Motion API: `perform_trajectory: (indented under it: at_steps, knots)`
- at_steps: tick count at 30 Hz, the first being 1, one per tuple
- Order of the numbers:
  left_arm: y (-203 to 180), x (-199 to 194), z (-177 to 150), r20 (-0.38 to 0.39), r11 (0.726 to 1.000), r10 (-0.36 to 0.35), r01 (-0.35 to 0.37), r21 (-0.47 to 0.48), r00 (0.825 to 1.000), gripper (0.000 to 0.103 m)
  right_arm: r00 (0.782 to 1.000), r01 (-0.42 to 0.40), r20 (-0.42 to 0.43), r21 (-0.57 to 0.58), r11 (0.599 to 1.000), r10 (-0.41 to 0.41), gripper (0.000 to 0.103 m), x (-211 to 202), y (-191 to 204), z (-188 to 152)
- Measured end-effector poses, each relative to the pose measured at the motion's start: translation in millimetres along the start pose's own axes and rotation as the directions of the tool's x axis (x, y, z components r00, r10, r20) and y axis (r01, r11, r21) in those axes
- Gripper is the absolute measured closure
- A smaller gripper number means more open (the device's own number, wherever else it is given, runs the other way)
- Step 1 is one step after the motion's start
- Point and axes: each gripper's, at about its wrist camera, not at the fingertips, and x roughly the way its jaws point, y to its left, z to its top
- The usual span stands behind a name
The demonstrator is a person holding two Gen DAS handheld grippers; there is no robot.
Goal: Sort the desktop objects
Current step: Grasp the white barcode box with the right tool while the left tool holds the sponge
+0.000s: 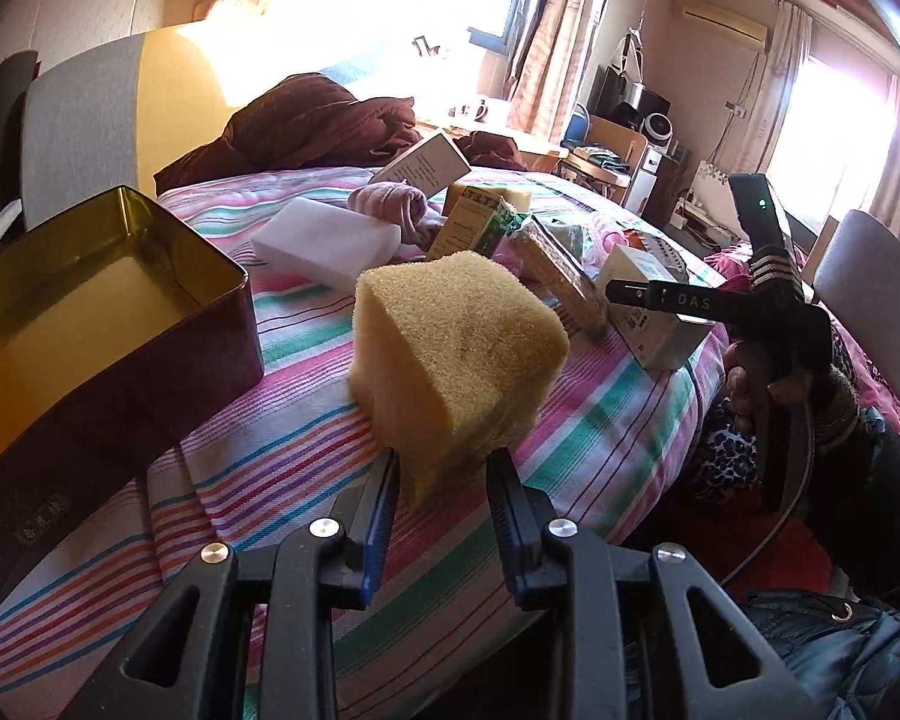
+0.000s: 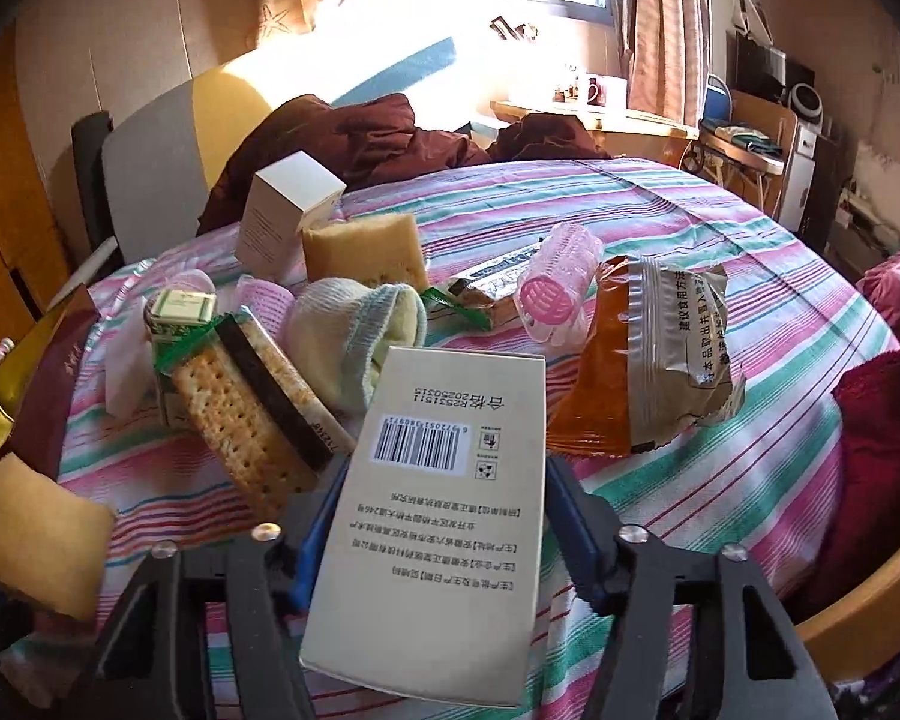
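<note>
Left wrist view: left gripper point(image 1: 444, 480) jaws clamp the sponge point(image 1: 459, 354) beside the tin point(image 1: 150, 324) at left, probably its bin, while right gripper point(image 2: 444, 534) jaws clamp a box point(image 2: 444, 504).

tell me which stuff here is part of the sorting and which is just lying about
Part of the job:
- yellow sponge, in the left claw
- cream box, in the right claw
- open tin
- cracker pack
- sock
- pink roller
- snack packet

Just lying about:
- brown quilt
- mugs
- grey chair
</note>
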Motion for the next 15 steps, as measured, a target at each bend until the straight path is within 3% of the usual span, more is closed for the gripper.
perform_trajectory:
  at_steps: [6, 15]
  knots:
    - [-3, 2, 7, 0.003, 1.0, -0.009, 0.009, 0.009, 1.0, 0.072, 1.0, -0.004, -0.008, -0.039, 0.999, 0.003, 0.053, -6, 0, -1]
    - [-4, 15, 17, 0.004, 1.0, -0.005, 0.005, 0.018, 1.0, 0.072, 0.997, -0.011, 0.071, -0.074, 0.997, 0.016, 0.052, -35, 4, 10]
